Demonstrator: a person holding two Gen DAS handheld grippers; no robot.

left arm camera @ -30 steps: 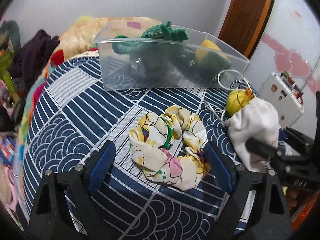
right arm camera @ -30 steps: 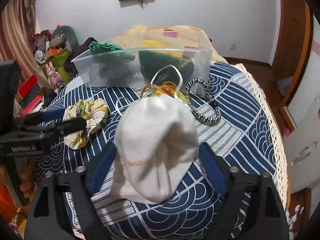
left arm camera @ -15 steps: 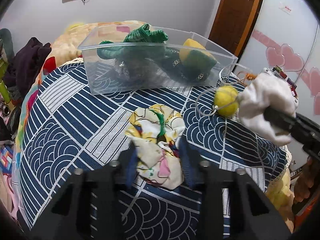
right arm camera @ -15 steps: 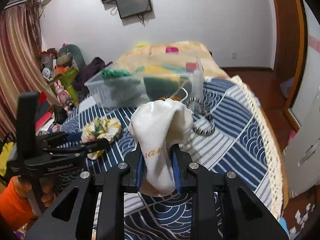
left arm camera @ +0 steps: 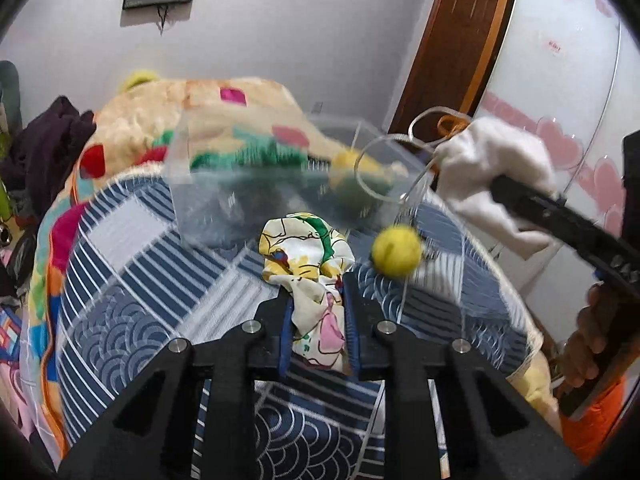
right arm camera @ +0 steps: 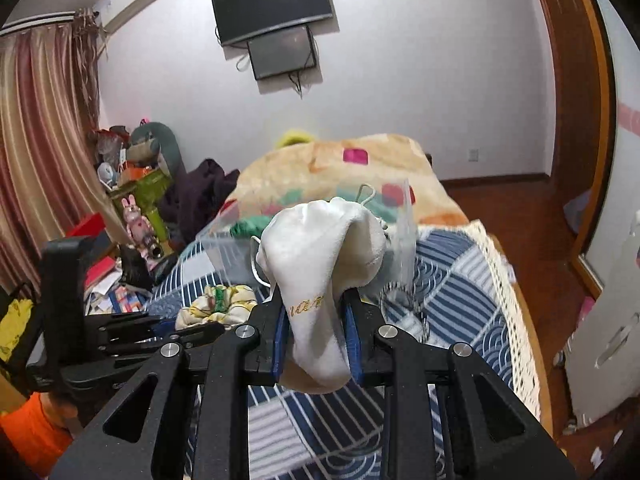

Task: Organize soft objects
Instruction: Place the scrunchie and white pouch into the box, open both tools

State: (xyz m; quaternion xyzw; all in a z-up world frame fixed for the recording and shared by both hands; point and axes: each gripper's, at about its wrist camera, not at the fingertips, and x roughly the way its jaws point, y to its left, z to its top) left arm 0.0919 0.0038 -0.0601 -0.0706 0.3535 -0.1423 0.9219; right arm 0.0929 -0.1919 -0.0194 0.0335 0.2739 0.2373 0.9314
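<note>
Left gripper (left arm camera: 316, 328): blue pads pressed onto the flowered scrunchie (left arm camera: 308, 256), which bunches up between them and stands clear above the blue patterned cloth (left arm camera: 132, 280) covering the table. Open cloth lies to the left of the claw; the clear plastic bin (left arm camera: 248, 200) stands just beyond the scrunchie, blurred, with green and yellow soft things inside.

Right gripper (right arm camera: 316, 332): pads pinched on the lower part of the white drawstring pouch (right arm camera: 320, 256), held up off the cloth, its top flopped over. In the left view the pouch (left arm camera: 492, 176) hangs to the right of the bin, its cords looping toward the bin's rim, and a yellow ball (left arm camera: 396, 252) dangles below on a cord, just right of the scrunchie.

Surroundings: a dark beaded loop (right arm camera: 404, 304) lies on the cloth right of the right claw, near the bin's end wall. The table's fringed edge (right arm camera: 508, 300) runs down the right side. A blanket-covered bed (right arm camera: 340, 168) sits behind the bin; a wooden door (left arm camera: 452, 40) and a wall screen (right arm camera: 276, 4) stand further back.
</note>
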